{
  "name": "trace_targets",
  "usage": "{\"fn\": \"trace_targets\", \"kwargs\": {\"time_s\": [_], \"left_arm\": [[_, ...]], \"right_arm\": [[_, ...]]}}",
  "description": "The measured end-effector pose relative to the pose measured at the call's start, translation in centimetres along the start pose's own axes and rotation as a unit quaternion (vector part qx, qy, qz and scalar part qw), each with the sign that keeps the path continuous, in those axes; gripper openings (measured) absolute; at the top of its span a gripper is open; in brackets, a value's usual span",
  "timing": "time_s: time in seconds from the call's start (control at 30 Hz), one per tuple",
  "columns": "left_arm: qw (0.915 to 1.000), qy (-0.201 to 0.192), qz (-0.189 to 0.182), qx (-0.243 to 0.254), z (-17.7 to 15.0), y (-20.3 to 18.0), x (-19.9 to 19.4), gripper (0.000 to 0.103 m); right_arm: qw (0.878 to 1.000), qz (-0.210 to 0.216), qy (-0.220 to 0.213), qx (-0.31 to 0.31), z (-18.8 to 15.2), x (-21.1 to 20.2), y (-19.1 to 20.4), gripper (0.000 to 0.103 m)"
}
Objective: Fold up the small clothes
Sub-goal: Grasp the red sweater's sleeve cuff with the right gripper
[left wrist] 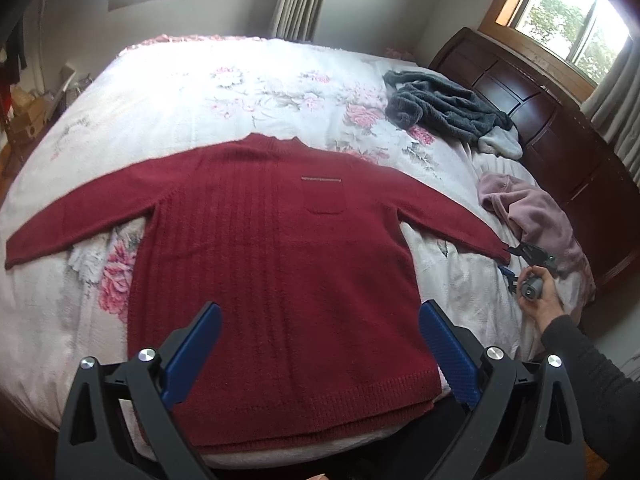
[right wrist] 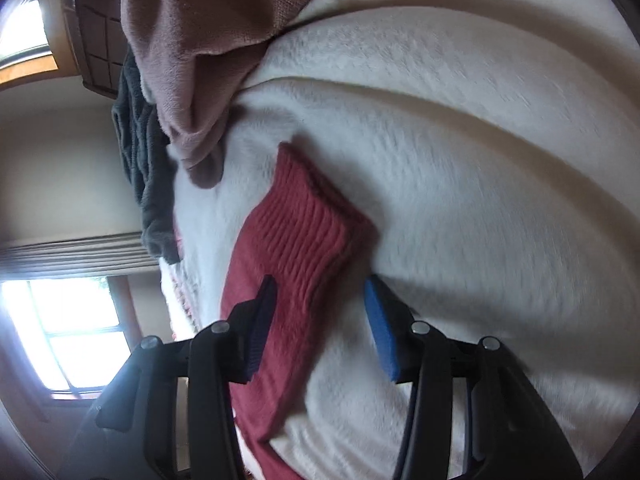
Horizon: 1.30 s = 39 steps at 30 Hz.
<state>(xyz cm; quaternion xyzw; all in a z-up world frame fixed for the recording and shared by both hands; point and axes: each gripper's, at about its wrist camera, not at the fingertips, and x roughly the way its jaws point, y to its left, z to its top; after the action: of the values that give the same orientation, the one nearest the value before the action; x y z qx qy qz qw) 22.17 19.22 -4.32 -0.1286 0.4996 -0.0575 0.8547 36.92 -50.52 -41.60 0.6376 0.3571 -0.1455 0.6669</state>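
Observation:
A dark red knit sweater lies flat and face up on the bed, sleeves spread out to both sides and hem toward me. My left gripper hovers open over the hem, its blue pads wide apart and holding nothing. A hand holds my right gripper at the end of the right sleeve. In the right wrist view that gripper is open, with the ribbed red cuff lying between its fingers on the blanket.
The bed carries a white floral blanket. A grey fleece garment, a small white piece and a pink garment lie crumpled at the right. A dark wooden headboard stands behind them.

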Motion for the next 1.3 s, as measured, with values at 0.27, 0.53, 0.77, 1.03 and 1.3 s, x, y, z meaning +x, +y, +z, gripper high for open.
{"fn": "trace_targets", "kwargs": {"time_s": [0.27, 0.53, 0.77, 1.03, 1.3], "left_arm": [[0.9969, 0.039, -0.047, -0.049, 0.1, 3.0, 1.6, 0.099], [0.9946, 0.059, -0.066, -0.053, -0.1, 4.7, 2.3, 0.099], [0.9915, 0.057, -0.090, -0.075, 0.2, 6.1, 2.1, 0.099], [0.9921, 0.030, -0.104, -0.063, 2.6, 6.2, 1.6, 0.099], [0.9905, 0.008, -0.129, -0.048, 5.0, 6.6, 2.8, 0.099]], "right_arm": [[0.999, -0.017, -0.018, -0.021, 0.5, 1.0, 0.9, 0.039], [0.993, -0.025, -0.042, -0.110, -1.4, -0.3, 5.4, 0.014], [0.968, 0.000, -0.050, -0.248, -8.1, -2.2, 15.5, 0.014], [0.941, 0.031, -0.007, -0.337, -17.2, 0.6, 23.5, 0.014], [0.897, 0.029, 0.045, -0.439, -28.1, 7.3, 28.1, 0.014]]}}
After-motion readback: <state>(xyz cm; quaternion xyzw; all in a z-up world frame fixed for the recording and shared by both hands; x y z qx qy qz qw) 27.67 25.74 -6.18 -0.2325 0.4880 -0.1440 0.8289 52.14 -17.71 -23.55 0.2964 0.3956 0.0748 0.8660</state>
